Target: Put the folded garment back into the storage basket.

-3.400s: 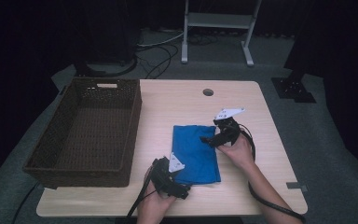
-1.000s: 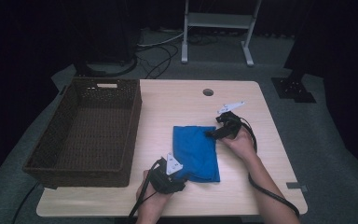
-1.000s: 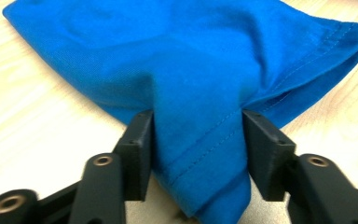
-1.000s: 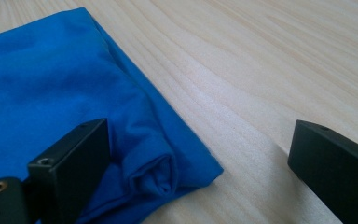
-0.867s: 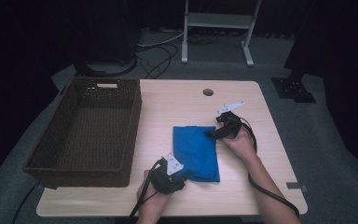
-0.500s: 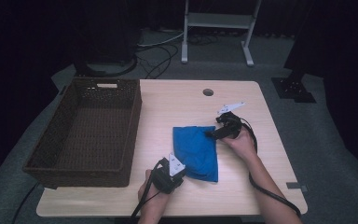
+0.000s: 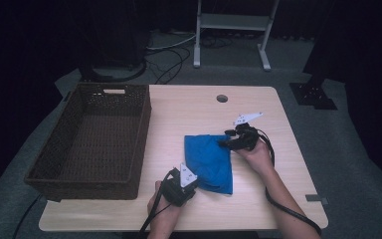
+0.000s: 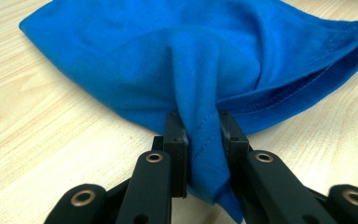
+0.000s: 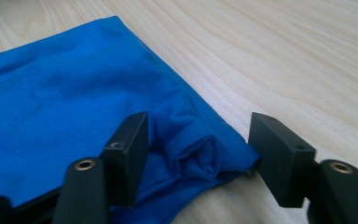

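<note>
My left hand (image 7: 166, 199) comes in from the near edge of the table (image 7: 179, 109), forearm short and almost straight ahead, with the left gripper (image 7: 189, 183) low at the near left corner of the blue cloth (image 7: 209, 157). In the left gripper view its jaws are clamped on a pinched ridge of the cloth (image 8: 200, 84); the fold stands up between the pads and a tail of it hangs down past them.

My right forearm runs in from the lower right at a slant, wrist bent inward, right hand (image 7: 258, 152) resting just beside the cloth's far right corner. The right gripper (image 7: 227, 143) points left, across the table, onto that corner. In the right gripper view its jaws stand apart with the bunched, rolled hem of the cloth (image 9: 200, 158) between them; they have just been closing, and the right pad is at the hem's edge while the left pad has a gap to the roll. No grip there yet.

The cloth lies flat on the wood to the right of the wicker basket (image 7: 87, 137), well apart from it.
</note>
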Available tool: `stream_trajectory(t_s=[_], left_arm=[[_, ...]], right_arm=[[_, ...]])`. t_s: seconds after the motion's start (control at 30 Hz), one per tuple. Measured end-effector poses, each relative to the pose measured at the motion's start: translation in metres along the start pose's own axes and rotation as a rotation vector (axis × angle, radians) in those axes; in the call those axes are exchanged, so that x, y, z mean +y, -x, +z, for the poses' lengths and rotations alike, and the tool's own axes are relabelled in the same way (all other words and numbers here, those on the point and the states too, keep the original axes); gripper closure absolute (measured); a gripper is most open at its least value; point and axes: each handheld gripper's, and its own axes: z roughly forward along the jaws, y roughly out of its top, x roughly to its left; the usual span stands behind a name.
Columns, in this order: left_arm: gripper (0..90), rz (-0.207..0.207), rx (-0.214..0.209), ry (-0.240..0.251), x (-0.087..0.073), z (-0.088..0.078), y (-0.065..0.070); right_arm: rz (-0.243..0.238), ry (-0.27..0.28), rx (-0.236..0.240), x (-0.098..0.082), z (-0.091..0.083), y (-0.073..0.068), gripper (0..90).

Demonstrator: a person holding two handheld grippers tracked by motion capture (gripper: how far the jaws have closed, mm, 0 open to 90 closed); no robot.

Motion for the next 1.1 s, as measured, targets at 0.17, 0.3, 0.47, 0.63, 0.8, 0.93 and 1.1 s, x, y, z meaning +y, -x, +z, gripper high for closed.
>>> stream_trajectory(t_s=[0.17,0.3,0.47,0.63,0.8,0.93,1.1], left_arm=[[77.2,-0.002,-0.001,0.001,0.001,0.001,0.000],[77.2,-0.004,-0.003,0.001,0.001,0.001,-0.001],[77.2,-0.004,-0.003,0.000,0.001,0.001,-0.001],[77.4,-0.016,-0.011,0.000,0.001,0.001,-0.002],[77.8,-0.036,-0.028,0.000,0.001,0.002,-0.005],[78.3,-0.046,-0.036,0.001,0.002,0.002,-0.006],[78.9,-0.045,-0.033,0.008,0.002,0.002,-0.006]], right_arm=[[0.016,0.006,0.022,-0.001,-0.001,-0.003,53.0],[0.034,0.006,0.060,-0.002,-0.001,-0.006,65.0],[0.053,0.005,0.075,-0.002,-0.001,-0.008,70.6],[-0.014,0.016,0.022,-0.003,-0.002,-0.017,74.0],[-0.044,0.024,-0.029,-0.004,-0.003,-0.025,75.1],[-0.075,0.031,-0.094,-0.004,-0.003,-0.034,75.3],[-0.084,0.034,-0.133,-0.005,-0.002,-0.040,75.2]])
